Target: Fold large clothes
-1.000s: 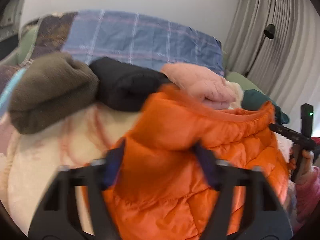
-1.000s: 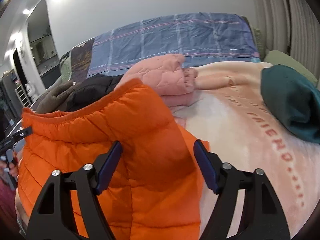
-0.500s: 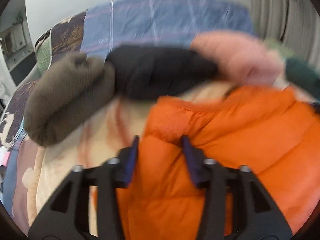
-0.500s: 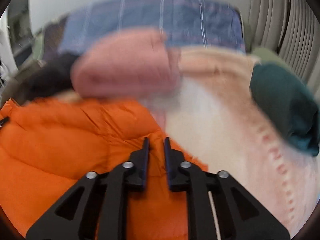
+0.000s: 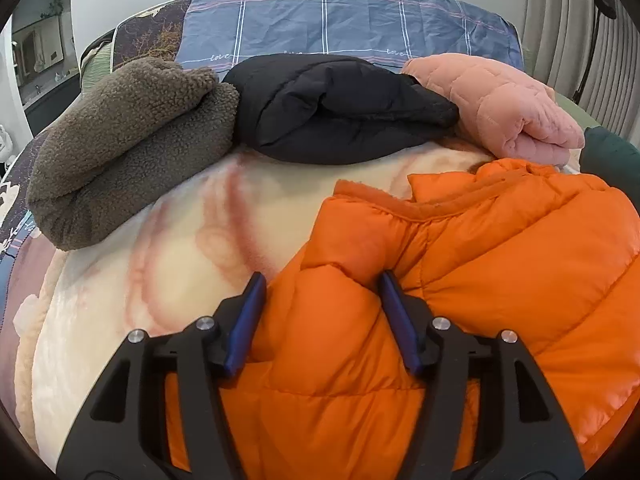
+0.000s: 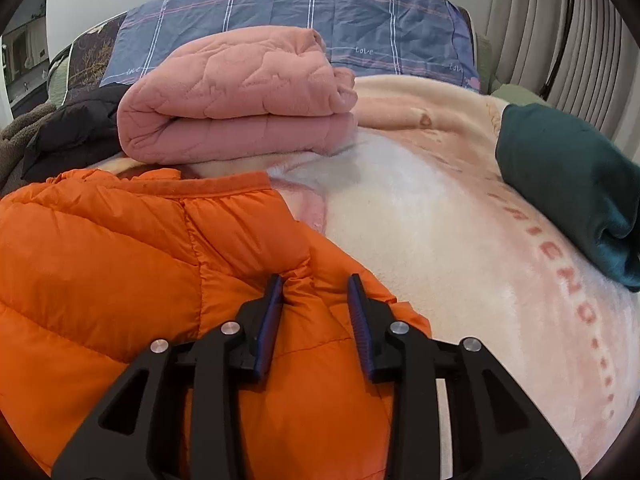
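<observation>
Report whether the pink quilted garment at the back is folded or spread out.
Folded. The pink quilted garment lies doubled into a thick stack, with a rounded fold edge at its left end and layered edges showing at its right, on the cream blanket.

The orange puffer jacket [image 5: 460,280] lies spread flat on the cream blanket [image 5: 168,264] of the bed, quilted and glossy, its fleece-lined collar [image 6: 200,188] toward the folded brown [image 5: 120,148], black [image 5: 332,112] and pink garments [image 6: 232,92] lined up behind it.
</observation>
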{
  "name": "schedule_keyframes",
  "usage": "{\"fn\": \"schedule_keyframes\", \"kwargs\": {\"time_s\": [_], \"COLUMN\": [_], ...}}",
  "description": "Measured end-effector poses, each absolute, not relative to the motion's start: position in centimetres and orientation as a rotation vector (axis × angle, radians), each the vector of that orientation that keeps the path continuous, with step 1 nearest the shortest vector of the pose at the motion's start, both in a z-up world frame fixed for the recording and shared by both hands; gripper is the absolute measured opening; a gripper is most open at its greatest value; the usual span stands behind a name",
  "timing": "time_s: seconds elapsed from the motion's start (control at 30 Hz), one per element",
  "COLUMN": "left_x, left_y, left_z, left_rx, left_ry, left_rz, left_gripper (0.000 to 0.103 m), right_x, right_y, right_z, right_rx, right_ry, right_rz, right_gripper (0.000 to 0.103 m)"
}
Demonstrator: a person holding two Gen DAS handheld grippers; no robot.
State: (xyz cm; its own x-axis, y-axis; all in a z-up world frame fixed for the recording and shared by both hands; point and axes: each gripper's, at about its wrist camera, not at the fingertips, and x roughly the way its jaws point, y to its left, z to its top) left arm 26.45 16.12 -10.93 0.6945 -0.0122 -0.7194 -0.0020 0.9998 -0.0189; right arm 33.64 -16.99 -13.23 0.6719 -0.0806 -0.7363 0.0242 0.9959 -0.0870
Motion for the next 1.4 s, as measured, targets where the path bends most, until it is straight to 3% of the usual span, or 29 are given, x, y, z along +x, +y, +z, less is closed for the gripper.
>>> {"fn": "schedule_keyframes", "kwargs": {"time_s": [0.17,0.23,0.3,0.4,0.47,0.6,0.67,0.7,0.77,1.4], "left_x": [24.8,23.2,22.0,21.7,22.9,27.3,29.4,29.9,30.1,30.5], "left_y": [17.0,17.6,17.4,14.9,12.1,8.3,8.1,8.6,9.7,8.7], "left_z": [-8.9,-6.6,-4.4,-0.8,-0.2,-3.4,-7.1,-8.2,-8.8,-11.0], "left_rx": [-0.046,-0.102,-0.146,-0.175,-0.128,-0.048,-0.018,-0.037,-0.124,-0.046], "left_ry": [0.772,0.713,0.653,0.584,0.597,0.734,0.828,0.835,0.83,0.823], "left_rz": [0.02,0.004,-0.03,-0.131,-0.154,-0.13,-0.079,-0.078,-0.109,-0.064], "left_gripper": [0.06,0.048,0.044,0.044,0.045,0.05,0.06,0.063,0.063,0.064], "right_x": [31.8,30.1,28.9,28.9,30.2,33.9,35.6,36.2,36.5,36.5], "right_y": [-17.8,-17.9,-17.1,-13.8,-11.1,-9.5,-9.6,-10.4,-11.3,-9.4], "right_z": [-10.8,-8.6,-6.1,-3.9,-3.7,-7.0,-10.5,-12.4,-12.7,-14.4], "right_rx": [-0.045,-0.013,0.017,0.008,-0.018,0.017,0.005,0.066,0.114,0.029], "right_ry": [0.804,0.748,0.69,0.66,0.678,0.773,0.849,0.876,0.879,0.863], "right_rz": [-0.051,-0.045,0.004,0.1,0.142,0.129,0.095,0.135,0.156,0.102], "right_gripper": [0.039,0.039,0.039,0.04,0.047,0.058,0.075,0.076,0.077,0.078]}}
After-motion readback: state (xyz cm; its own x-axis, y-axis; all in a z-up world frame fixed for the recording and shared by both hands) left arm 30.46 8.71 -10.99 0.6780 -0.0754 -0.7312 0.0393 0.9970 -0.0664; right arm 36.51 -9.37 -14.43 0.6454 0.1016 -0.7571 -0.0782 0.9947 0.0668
